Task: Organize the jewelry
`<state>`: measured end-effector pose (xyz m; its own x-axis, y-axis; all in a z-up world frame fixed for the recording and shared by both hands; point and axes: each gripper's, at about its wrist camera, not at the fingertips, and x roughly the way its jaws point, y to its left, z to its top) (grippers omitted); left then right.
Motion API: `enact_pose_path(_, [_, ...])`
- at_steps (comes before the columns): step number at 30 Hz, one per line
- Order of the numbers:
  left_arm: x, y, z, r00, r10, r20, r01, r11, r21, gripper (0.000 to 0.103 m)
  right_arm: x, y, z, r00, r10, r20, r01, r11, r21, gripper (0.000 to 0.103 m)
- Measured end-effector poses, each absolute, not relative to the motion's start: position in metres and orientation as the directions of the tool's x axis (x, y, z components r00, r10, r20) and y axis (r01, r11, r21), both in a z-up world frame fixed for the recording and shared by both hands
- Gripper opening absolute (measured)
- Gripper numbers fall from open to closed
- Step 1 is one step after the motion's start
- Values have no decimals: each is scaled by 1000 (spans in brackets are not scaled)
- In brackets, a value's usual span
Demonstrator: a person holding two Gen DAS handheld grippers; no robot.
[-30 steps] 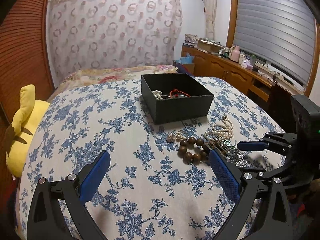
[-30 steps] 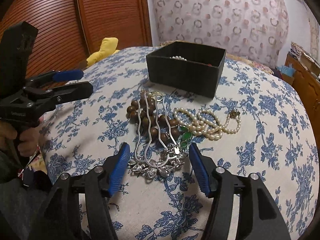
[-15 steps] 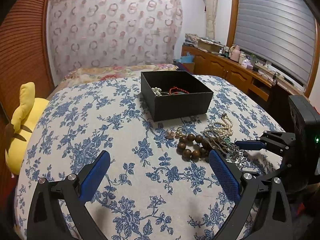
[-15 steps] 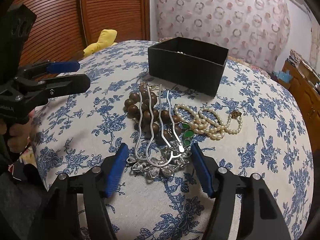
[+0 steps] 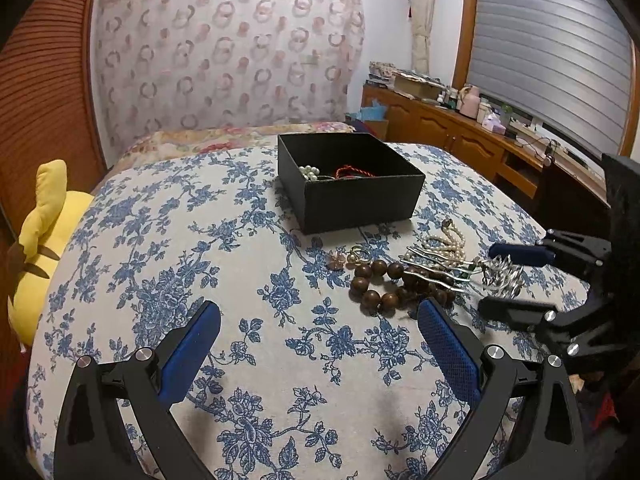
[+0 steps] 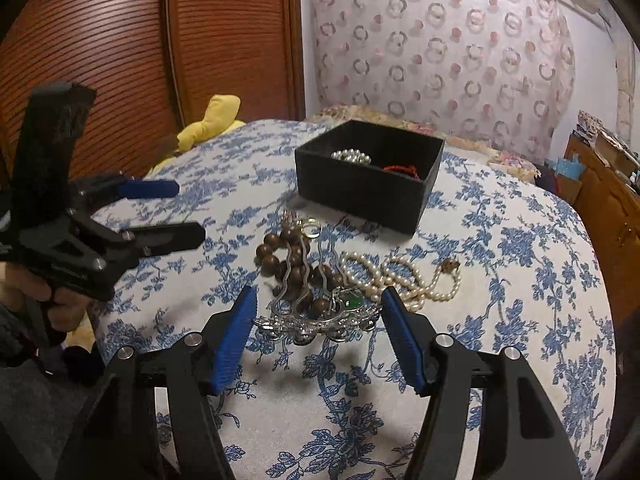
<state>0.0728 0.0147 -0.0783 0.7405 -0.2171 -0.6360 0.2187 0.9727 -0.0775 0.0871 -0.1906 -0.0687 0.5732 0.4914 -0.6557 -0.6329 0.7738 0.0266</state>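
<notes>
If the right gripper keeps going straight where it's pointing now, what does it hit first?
Most likely the silver hair comb, whose ornate head lies between the open right gripper fingers; right behind it are the wooden bead bracelet and the bedspread. Depth is hard to judge.

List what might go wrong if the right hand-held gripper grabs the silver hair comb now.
1. The silver hair comb has its prongs lying across the wooden bead bracelet, so lifting may drag the beads.
2. The pearl necklace lies against the comb and could snag.
3. The right hand-held gripper only brackets the comb's ornate head; a pinch there might slip.
</notes>
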Motion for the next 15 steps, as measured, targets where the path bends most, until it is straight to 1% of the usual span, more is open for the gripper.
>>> enact_pose_path(15, [74, 16, -79, 736, -225, -638, 219, 972, -90, 95, 89, -203, -36, 636, 490, -596, -616, 788, -10, 66])
